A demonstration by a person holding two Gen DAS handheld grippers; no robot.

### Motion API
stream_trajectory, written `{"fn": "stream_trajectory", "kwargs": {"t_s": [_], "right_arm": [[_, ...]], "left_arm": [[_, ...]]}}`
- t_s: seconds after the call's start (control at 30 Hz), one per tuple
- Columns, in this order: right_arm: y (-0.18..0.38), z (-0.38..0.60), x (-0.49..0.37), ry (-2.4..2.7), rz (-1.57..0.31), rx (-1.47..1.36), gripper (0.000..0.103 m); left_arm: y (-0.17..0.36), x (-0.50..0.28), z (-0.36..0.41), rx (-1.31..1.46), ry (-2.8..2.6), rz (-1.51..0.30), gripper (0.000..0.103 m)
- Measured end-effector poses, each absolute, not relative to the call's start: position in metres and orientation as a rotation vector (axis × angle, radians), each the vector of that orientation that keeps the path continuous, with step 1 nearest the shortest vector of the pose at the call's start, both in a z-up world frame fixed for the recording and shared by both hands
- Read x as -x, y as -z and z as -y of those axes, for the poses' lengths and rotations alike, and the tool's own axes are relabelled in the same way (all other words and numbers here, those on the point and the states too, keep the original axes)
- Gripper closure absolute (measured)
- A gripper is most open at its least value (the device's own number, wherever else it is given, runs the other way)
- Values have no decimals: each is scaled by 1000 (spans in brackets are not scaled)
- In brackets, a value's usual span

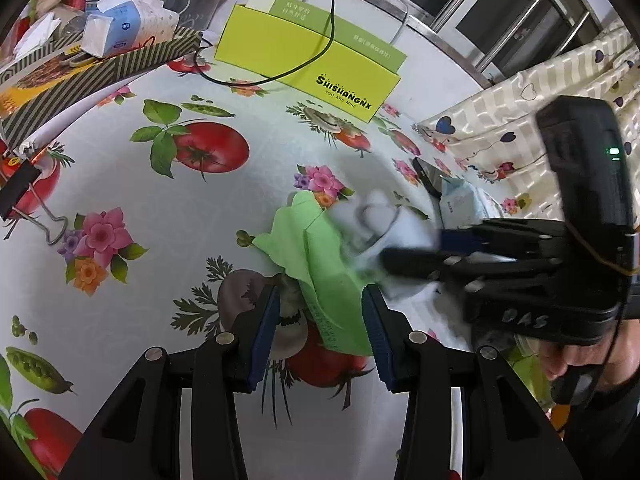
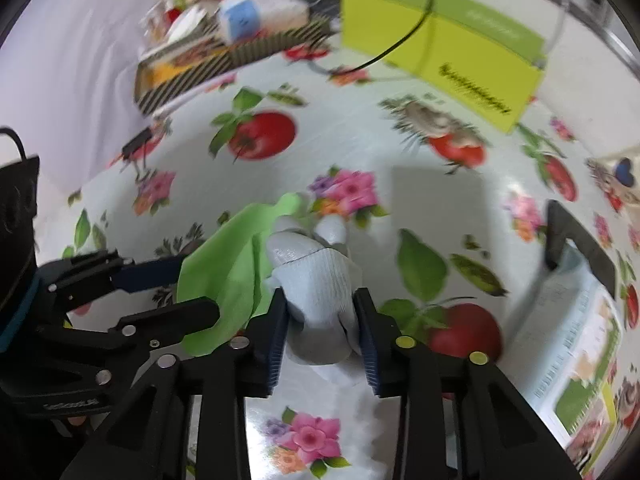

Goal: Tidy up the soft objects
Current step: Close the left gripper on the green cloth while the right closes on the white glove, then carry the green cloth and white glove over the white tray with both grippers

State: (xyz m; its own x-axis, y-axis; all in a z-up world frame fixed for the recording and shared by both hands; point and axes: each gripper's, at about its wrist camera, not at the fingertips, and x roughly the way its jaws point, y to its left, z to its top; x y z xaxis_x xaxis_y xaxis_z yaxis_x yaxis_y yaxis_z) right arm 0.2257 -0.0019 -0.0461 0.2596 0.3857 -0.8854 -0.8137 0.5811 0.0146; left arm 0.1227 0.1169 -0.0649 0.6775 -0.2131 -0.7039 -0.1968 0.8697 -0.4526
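On the flowered tablecloth (image 1: 120,152), tilted steeply down: left gripper (image 1: 322,336) spread wide astride the green cloth (image 1: 320,256), right gripper (image 2: 320,332) pinching the white glove (image 2: 320,280) just beside that cloth.

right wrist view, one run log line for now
right gripper: closed on white knit glove | left gripper: open around green cloth

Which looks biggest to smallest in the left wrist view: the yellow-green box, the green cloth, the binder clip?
1. Yellow-green box, the largest, though it sits farthest back.
2. Green cloth. It lies close to the camera, which flatters its size.
3. Binder clip, the smallest, partly cut off by the picture's edge.
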Motion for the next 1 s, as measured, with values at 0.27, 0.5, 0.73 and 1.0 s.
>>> {"fn": "stream_trajectory", "kwargs": {"t_s": [0.27,0.5,0.73,1.0], "right_arm": [[20,35,-216,-857,-925,393,72],[12,47,-203,-881,-891,360,72],[3,61,-192,-875,-857,330,72],[-7,74,-175,-874,-826,288,72]], "left_arm": [[65,-140,-103,481,-1,-874,59],[68,-156,-84,326,-90,-864,59],[70,-154,-76,222,-136,-863,87],[62,-136,-70,205,-147,-843,94]]}}
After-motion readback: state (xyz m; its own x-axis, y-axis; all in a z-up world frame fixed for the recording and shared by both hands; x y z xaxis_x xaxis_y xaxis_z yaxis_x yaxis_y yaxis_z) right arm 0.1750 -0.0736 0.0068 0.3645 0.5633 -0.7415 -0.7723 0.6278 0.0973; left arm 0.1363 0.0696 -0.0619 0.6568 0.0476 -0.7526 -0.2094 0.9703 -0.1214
